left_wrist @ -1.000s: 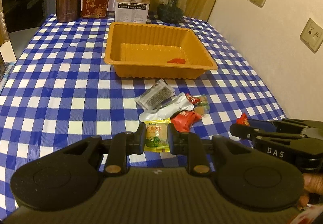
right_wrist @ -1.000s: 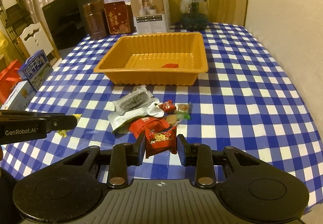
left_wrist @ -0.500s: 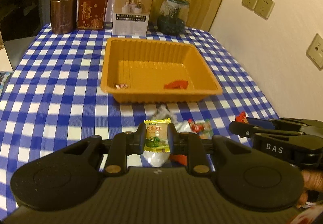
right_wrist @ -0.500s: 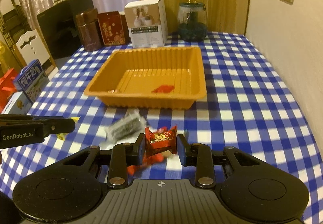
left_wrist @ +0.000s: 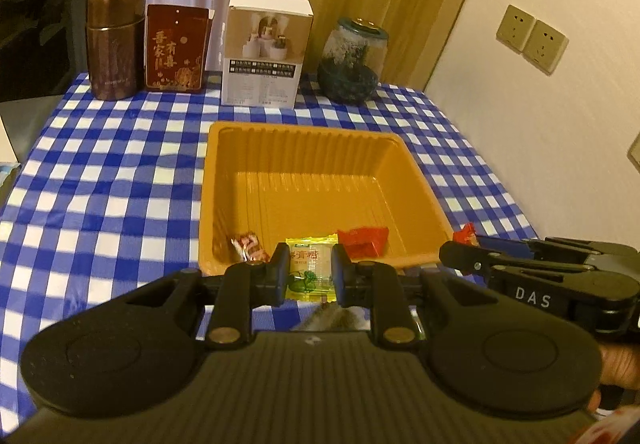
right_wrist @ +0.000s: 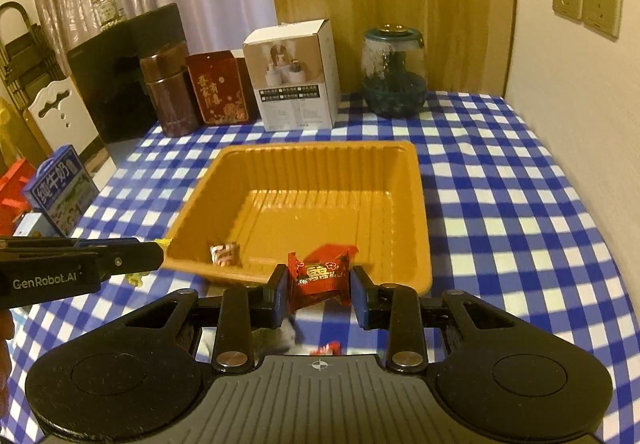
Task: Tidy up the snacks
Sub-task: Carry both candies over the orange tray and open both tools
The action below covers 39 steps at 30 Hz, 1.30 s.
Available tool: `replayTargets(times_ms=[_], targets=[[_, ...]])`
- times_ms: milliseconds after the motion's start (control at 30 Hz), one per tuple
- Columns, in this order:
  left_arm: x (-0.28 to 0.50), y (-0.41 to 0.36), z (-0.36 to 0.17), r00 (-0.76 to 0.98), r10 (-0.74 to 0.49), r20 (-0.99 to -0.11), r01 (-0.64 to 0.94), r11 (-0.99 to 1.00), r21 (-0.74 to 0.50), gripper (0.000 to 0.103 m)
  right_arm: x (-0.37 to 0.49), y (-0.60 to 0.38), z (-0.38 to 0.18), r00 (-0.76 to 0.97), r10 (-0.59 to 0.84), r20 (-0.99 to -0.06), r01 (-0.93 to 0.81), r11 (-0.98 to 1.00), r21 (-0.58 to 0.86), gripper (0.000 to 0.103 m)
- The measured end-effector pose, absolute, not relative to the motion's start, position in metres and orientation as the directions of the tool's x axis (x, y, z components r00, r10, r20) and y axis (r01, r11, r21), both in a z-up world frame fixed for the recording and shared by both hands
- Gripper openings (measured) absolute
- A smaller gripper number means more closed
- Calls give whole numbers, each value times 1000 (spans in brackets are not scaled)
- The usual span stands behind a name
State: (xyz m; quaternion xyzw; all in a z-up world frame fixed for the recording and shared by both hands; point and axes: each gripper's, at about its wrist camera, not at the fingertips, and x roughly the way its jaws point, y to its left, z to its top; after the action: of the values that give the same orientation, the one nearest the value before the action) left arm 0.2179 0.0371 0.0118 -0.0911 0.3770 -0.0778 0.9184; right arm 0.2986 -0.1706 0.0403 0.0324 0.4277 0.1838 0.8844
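An orange plastic tray (left_wrist: 240,148) (right_wrist: 420,204) sits on the blue checked tablecloth. My left gripper (left_wrist: 309,272) is shut on a yellow-green snack packet (left_wrist: 310,268), held at the tray's near rim. My right gripper (right_wrist: 319,284) is shut on a red snack packet (right_wrist: 320,272), also at the near rim. In the tray lie a red packet (left_wrist: 366,240) and a small red-and-white candy (left_wrist: 248,244) (right_wrist: 224,253). The right gripper shows side-on in the left wrist view (left_wrist: 456,250). More snacks lie below the grippers, mostly hidden (right_wrist: 276,336).
At the table's back stand a brown canister (left_wrist: 114,44), a dark red box (left_wrist: 176,46), a white box (left_wrist: 266,48) and a glass jar (left_wrist: 352,62). A wall runs along the right. A milk carton (right_wrist: 60,188) sits off the table's left.
Both grippers have lifted with their packets and moved forward from the snack pile to the tray's near rim. The pile has dropped below the grippers.
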Motion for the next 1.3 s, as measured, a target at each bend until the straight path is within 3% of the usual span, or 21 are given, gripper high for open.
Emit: replayTargets(times_ms=[767,800,867,1300], targets=[[294,43,-16,663,-199,-721,58,975,-215,20,367,-166,7,548,339,-765,-239,939,245,33],[295,43,-17,667,-199,-718,59,975,-216,21,368,-165,6,547,339,-765,-238,939,247,33],[296,45,-19,678,-193,-709,50,975,-217,37,368,-166,5,545,340,-766,-235,939,250,33],[281,64,-12,686,-170,-707,17,976,-217,38,368,-166,5,538,359,-763,-223,933,281,33]])
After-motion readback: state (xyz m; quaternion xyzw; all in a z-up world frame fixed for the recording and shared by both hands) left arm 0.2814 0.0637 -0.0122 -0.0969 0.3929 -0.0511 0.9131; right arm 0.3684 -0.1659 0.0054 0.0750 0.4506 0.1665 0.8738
